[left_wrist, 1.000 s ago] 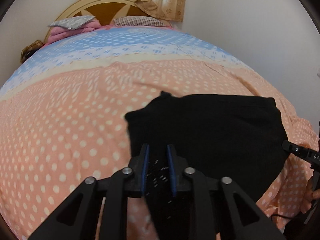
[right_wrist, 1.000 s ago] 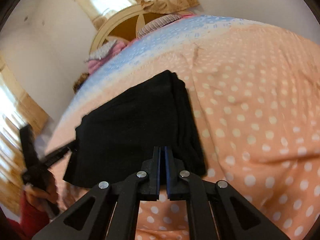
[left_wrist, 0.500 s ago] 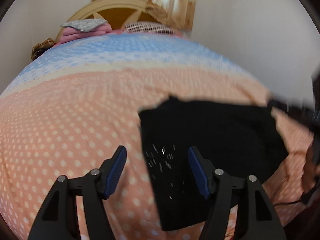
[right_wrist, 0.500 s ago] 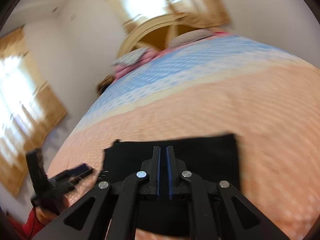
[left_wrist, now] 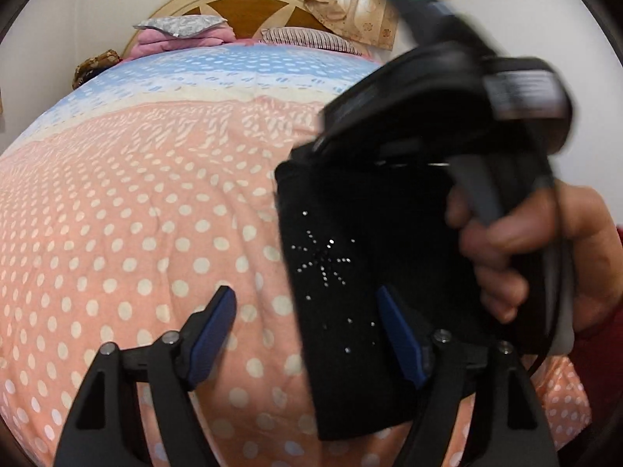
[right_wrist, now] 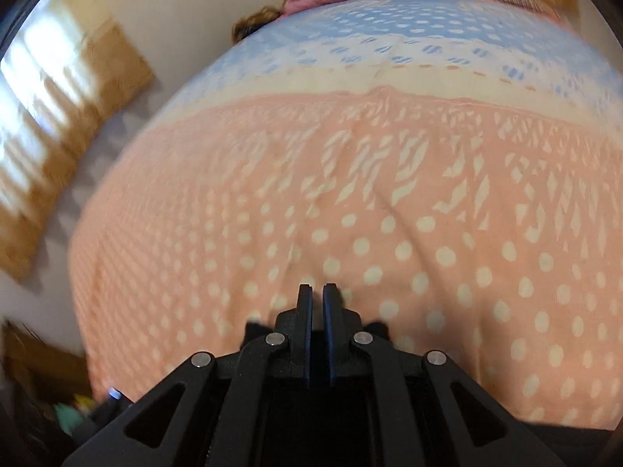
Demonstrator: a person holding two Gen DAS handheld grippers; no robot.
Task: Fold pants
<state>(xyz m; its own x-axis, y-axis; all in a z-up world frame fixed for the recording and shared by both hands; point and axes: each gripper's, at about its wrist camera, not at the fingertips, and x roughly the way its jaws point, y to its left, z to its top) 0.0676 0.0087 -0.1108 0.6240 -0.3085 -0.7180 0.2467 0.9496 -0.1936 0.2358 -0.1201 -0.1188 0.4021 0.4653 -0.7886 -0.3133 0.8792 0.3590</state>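
The black pants [left_wrist: 350, 272] lie folded on the peach dotted bedspread [left_wrist: 136, 214], showing a rhinestone star. My left gripper [left_wrist: 307, 327] hovers over their near left edge. Its jaws are opening, and the cloth between them is not touched by either pad. A hand [left_wrist: 545, 257] holds my right gripper [left_wrist: 323, 136] above the pants' far left corner, blurred. In the right wrist view my right gripper [right_wrist: 317, 292] is shut with nothing showing between its tips. Bits of the pants [right_wrist: 383, 327] peek out from under its fingers.
Pillows [left_wrist: 179, 25] and folded pink bedding lie at the wooden headboard [left_wrist: 249, 7], below a curtained window [left_wrist: 350, 7]. The bedspread stretches left of the pants. A second bright window [right_wrist: 46, 89] shows in the right wrist view.
My left gripper has let go of the pants and spread its jaws wide. The right gripper swept quickly across the pants from their right side to the far left corner, staying shut.
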